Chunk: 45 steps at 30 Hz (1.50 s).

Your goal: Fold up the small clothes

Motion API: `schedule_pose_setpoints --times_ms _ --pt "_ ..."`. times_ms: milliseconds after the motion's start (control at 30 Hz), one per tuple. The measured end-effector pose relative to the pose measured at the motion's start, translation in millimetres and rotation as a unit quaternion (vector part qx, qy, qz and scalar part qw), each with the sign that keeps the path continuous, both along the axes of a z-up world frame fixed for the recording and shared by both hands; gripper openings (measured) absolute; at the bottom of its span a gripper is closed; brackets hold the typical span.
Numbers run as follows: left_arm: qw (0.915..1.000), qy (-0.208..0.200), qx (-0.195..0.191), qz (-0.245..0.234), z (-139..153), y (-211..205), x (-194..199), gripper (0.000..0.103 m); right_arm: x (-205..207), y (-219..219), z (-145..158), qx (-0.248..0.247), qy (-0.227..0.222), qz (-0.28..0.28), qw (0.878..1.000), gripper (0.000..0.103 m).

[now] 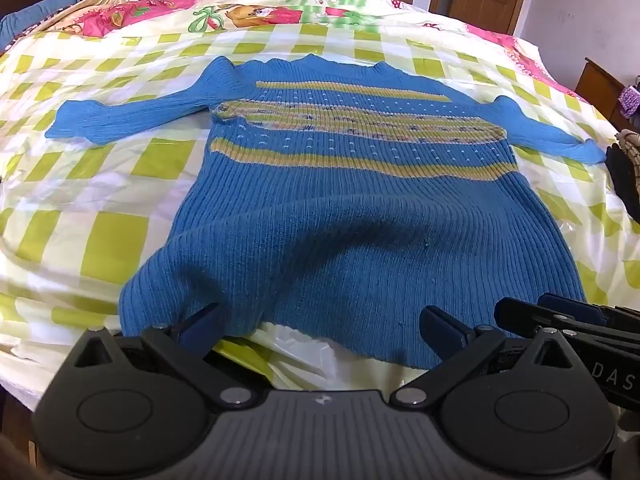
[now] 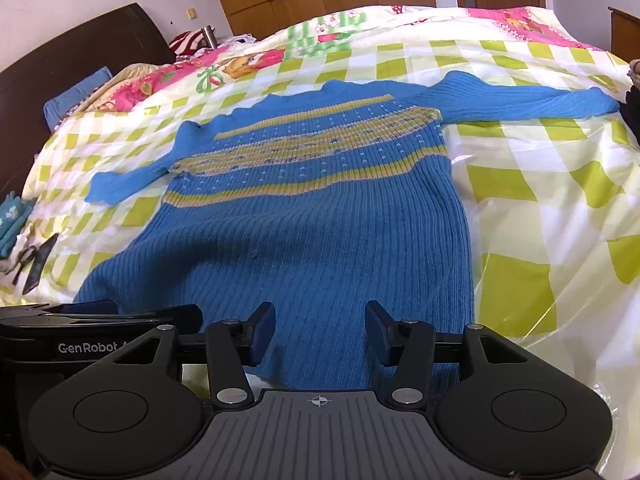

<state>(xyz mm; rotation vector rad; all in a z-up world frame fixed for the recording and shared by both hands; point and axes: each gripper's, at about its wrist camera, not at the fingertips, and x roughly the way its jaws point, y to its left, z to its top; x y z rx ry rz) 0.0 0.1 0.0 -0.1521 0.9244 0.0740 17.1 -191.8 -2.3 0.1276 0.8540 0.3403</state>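
A blue ribbed sweater (image 1: 340,216) with yellow stripes across the chest lies flat on the bed, both sleeves spread out, its hem nearest me. My left gripper (image 1: 320,326) hangs wide open over the left part of the hem, and its blue pads (image 1: 198,322) do not press the knit. In the right wrist view the sweater (image 2: 312,220) reaches down to my right gripper (image 2: 320,332). That gripper is open over the right part of the hem, its pads (image 2: 262,330) standing apart on either side of the fabric. The two grippers are side by side.
The bed cover (image 1: 100,184) is a green and white check with shiny plastic at the right (image 2: 540,240). A dark headboard (image 2: 80,52) and a blue pillow (image 2: 76,96) sit at the left. Small dark items (image 2: 36,260) lie at the left edge, and a dark object (image 1: 626,176) at the right.
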Motion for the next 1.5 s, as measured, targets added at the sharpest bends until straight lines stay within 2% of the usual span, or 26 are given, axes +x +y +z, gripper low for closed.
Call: schedule_pose_setpoints --times_ms 1500 --pt "0.9999 0.002 0.008 -0.009 -1.8 -5.8 -1.2 0.103 -1.7 -0.4 0.1 -0.011 0.003 -0.004 1.000 0.049"
